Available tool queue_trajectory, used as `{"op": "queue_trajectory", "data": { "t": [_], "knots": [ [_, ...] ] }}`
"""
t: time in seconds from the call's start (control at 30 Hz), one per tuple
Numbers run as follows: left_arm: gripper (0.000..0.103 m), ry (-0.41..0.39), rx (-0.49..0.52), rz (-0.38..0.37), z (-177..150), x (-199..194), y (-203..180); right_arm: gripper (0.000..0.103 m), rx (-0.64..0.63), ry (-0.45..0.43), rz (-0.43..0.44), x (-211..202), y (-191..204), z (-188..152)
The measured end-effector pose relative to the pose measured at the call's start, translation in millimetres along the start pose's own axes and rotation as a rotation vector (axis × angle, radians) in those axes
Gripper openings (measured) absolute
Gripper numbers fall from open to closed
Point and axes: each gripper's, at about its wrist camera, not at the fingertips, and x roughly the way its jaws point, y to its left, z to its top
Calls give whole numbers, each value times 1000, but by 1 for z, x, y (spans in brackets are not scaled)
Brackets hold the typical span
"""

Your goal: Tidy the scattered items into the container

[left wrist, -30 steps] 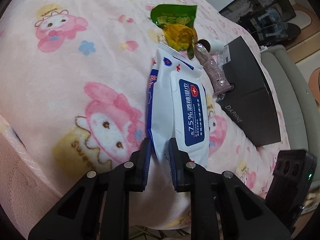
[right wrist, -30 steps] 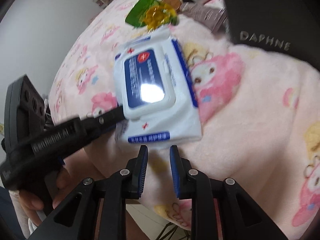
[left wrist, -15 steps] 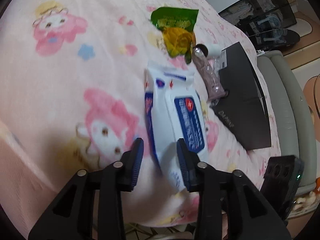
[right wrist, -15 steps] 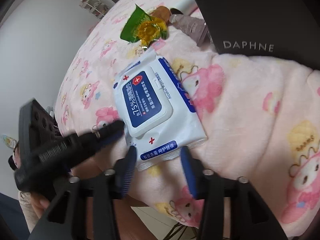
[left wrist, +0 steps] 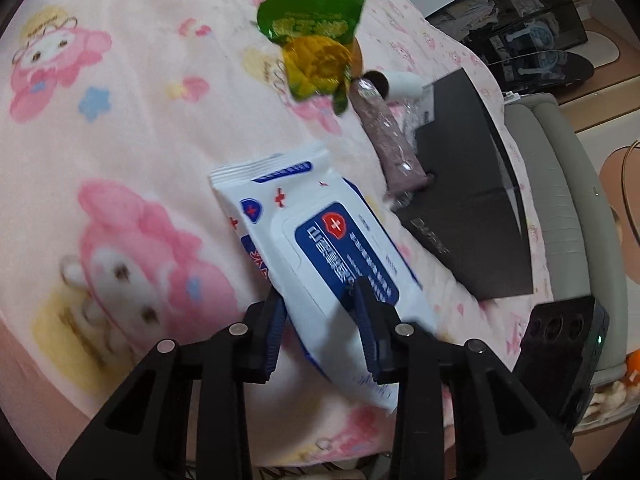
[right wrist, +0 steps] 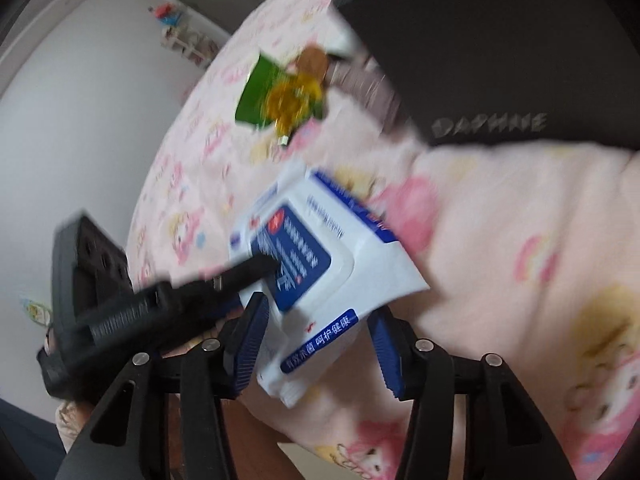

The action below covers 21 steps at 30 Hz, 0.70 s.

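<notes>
A white and blue wet wipes pack (left wrist: 320,252) lies tilted on the pink cartoon blanket (left wrist: 120,120). My left gripper (left wrist: 320,324) is shut on the pack's near part, one finger above and one below. My right gripper (right wrist: 316,344) is open and straddles the pack's (right wrist: 320,268) near end. A green and yellow snack packet (left wrist: 316,48), a mauve tube (left wrist: 392,148) and a white bottle (left wrist: 400,84) lie further back beside the black DAPHNE box (left wrist: 472,208). The box also shows in the right wrist view (right wrist: 500,52), with the snack packet (right wrist: 280,96) to its left.
The left gripper's body (right wrist: 120,300) reaches in from the left in the right wrist view. The blanket's edge drops off just below both grippers. A grey padded chair (left wrist: 568,220) stands right of the bed.
The left gripper's fingers spread wider and now clamp the pack across its thickness, and the pack has tilted. The right gripper opened and moved in around the pack's near end.
</notes>
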Motion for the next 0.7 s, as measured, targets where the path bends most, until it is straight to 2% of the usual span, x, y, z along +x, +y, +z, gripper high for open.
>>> {"op": "queue_trajectory", "data": {
  "t": [0.13,0.2,0.3,0.47,0.5,0.6,0.7],
  "knots": [
    [32,38,41,-11,-23,9,-21,45,2,-68,-28,-28,-11,6],
    [31,34,78,29,-26,12,-27,45,9,-84,-46,-35,-19,9],
    [33,21,80,58,-22,7,-23,45,31,-81,-57,-37,-31,12],
    [36,-105,113,177,-1,-18,-14,45,19,-55,-60,-35,-35,6],
    [39,-129,112,187,6,-21,-11,45,18,-49,-53,-33,-34,6],
    [43,-183,108,206,27,-24,-1,45,-2,-34,-68,-31,-33,4],
    [46,-172,108,175,44,-14,7,47,-19,-19,-102,-25,-33,2]
  ]
}}
